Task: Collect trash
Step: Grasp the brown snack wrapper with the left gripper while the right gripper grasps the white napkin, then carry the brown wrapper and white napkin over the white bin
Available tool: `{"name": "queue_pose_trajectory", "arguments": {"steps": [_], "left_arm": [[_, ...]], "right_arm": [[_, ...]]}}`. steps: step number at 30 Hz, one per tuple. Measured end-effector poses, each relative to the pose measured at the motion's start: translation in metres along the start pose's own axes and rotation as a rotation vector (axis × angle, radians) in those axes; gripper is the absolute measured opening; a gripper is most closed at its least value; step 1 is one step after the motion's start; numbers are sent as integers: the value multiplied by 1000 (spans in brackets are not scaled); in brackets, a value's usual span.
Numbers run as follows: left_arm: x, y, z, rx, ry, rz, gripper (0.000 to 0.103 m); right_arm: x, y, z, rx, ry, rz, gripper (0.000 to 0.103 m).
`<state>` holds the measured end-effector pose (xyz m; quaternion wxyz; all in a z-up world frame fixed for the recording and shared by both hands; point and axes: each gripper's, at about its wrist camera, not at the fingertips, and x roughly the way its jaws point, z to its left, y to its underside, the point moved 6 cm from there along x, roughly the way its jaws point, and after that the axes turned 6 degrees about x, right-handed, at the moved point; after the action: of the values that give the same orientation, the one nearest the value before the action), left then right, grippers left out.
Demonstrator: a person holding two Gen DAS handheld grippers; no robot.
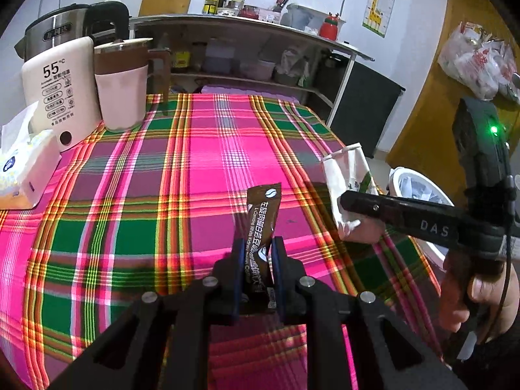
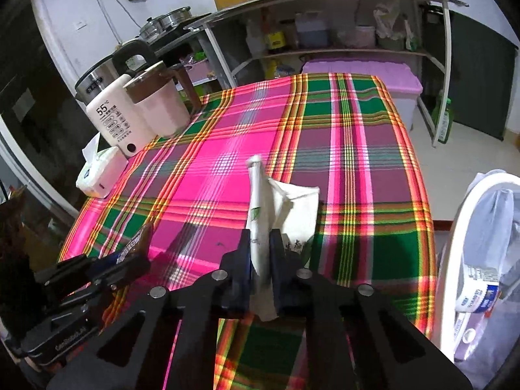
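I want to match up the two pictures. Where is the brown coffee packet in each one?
Left wrist view: the brown coffee packet stands at bottom centre, pinched in the left tongs.
Right wrist view: only its dark tip shows at lower left, in those tongs.
Shared landmark: the white "55" appliance at the table's far left.

trash bin [image 2: 455, 243]: cut off by right edge | sachet [image 1: 260, 224] lower end: hidden between tongs

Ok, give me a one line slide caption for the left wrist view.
Left claw shut on a brown coffee sachet above the plaid tablecloth, right claw holding a white paper bag.
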<state>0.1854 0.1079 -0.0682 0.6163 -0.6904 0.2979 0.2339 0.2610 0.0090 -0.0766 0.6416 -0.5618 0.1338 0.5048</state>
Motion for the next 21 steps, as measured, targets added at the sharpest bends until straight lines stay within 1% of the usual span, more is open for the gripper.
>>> {"name": "queue_pose_trajectory", "arguments": {"steps": [11, 21], "left_arm": [[-20, 0, -31, 1, 25, -31, 17], [-47, -4, -61, 14, 43, -83, 17]], "right_arm": [[-48, 19, 3, -30, -7, -49, 10], [-102, 35, -2, -32, -1, -119, 10]]}}
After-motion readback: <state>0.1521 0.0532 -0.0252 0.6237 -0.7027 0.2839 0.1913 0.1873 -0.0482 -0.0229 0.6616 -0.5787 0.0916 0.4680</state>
